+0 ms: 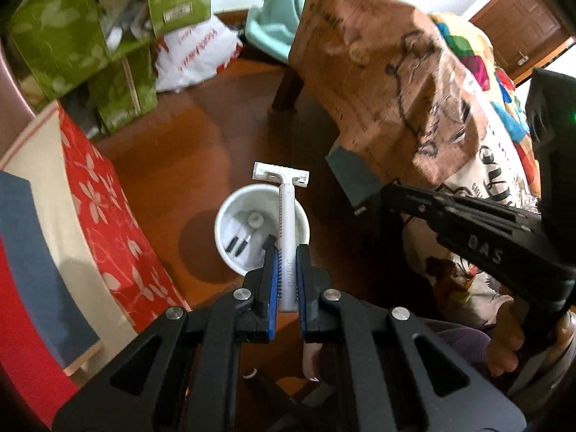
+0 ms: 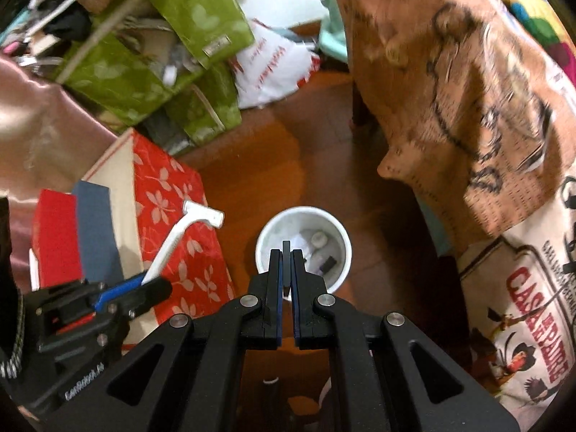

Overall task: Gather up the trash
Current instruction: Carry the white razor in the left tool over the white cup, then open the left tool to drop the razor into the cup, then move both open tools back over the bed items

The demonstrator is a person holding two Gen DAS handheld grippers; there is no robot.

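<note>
white razor (image 1: 287,223) — head-up over cup | white cup (image 1: 230,252) — upright on floor, small scraps inside

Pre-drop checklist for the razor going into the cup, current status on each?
1. Left gripper clamped on razor: ok.
2. Razor head free of the fingers: ok, it sticks out past them.
3. Razor lined up over the white cup: cannot tell; over it in the left view, off to the side in the right view.
4. Cup upright on the floor, mouth open: ok.
5. Room in the cup: ok, only a few small bits inside.
6. Right gripper clear of the drop: not ok, shut on a thin dark piece over the cup.
</note>
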